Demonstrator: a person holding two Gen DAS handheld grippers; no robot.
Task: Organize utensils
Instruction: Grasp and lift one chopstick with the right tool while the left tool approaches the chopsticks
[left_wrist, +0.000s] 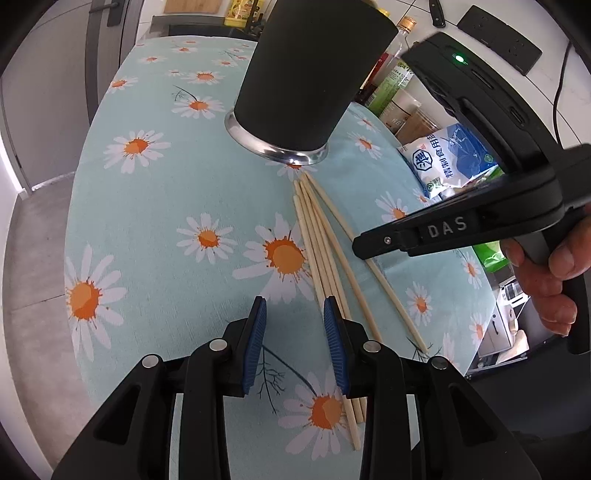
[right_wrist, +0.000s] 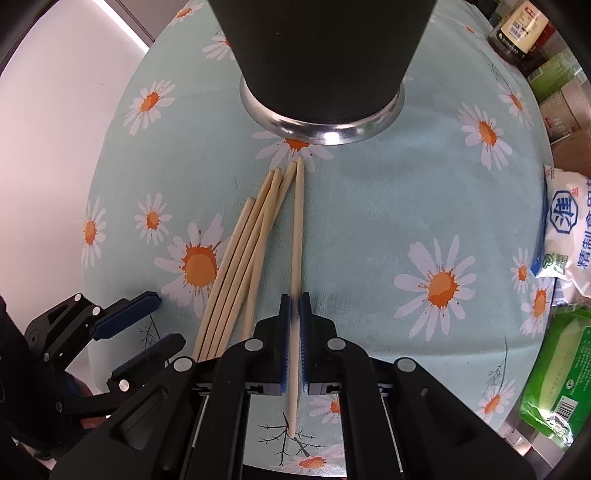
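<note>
**Right gripper clamps one chopstick beside the holder**

Across the round table (right_wrist: 369, 206), under its pale green daisy-print cloth, we see everything for the job laid out. Largest is the black utensil holder (right_wrist: 317, 55), standing upright on a flared metal base at the far side of the tabletop. Beyond the table edge on our right lie a white and blue salt bag (right_wrist: 569, 236), a green packet (right_wrist: 554, 373) and a few bottles (left_wrist: 395, 70).

Our right gripper (right_wrist: 294, 317) points down at the cloth, and its blue pads are pressed together on a single chopstick (right_wrist: 297, 229). That stick runs between the pads, its far tip lying just short of the holder's base and its near end resting on the cloth below the jaws. From the left wrist view we see a hand (left_wrist: 546, 280) wrapped around the right gripper's handle.

Our left gripper (left_wrist: 295, 314) stands partly apart with nothing between its pads, its right finger sitting over the bundle of remaining chopsticks (left_wrist: 325, 254). Those sticks lie fanned on the cloth, their far tips close to the holder's base.
</note>
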